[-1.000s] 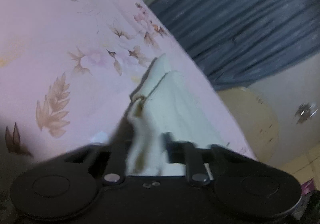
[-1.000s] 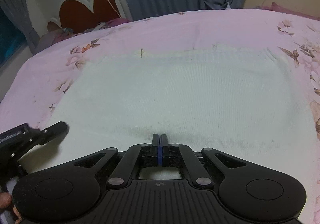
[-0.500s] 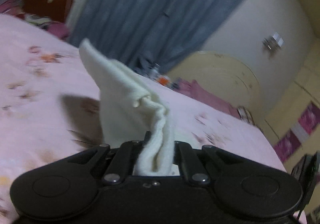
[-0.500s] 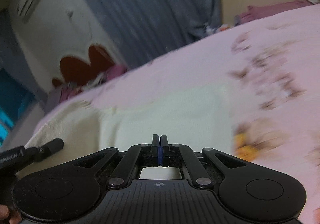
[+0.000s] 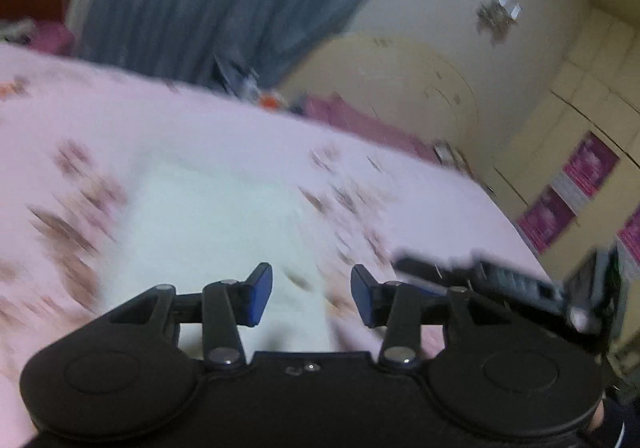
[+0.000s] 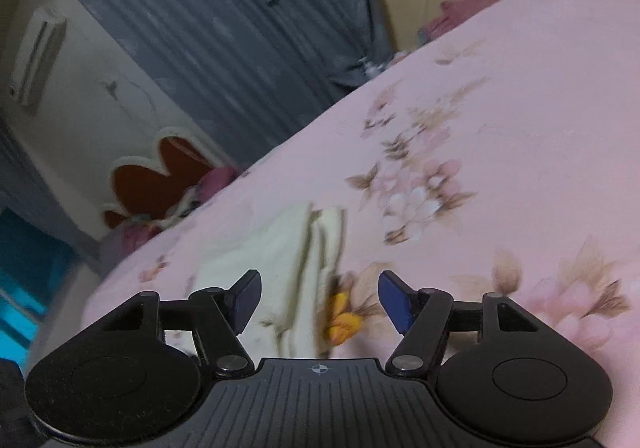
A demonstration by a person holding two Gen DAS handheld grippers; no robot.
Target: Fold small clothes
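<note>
A small cream-white knitted cloth lies on the pink floral bedsheet. In the right wrist view the cloth shows stacked layers with the folded edge on its right side. My left gripper is open and empty, just above the near part of the cloth. My right gripper is open and empty over the cloth's right edge. The right gripper also shows at the right of the left wrist view. The left view is motion-blurred.
The bed's pink sheet spreads to the right. A grey-blue curtain and a red heart-shaped headboard stand behind the bed. A cream round board and a pale cupboard stand by the far side.
Both grippers were shut, the left one holding a raised bunch of the cloth. Now both are open and the cloth lies folded over on the bed.
</note>
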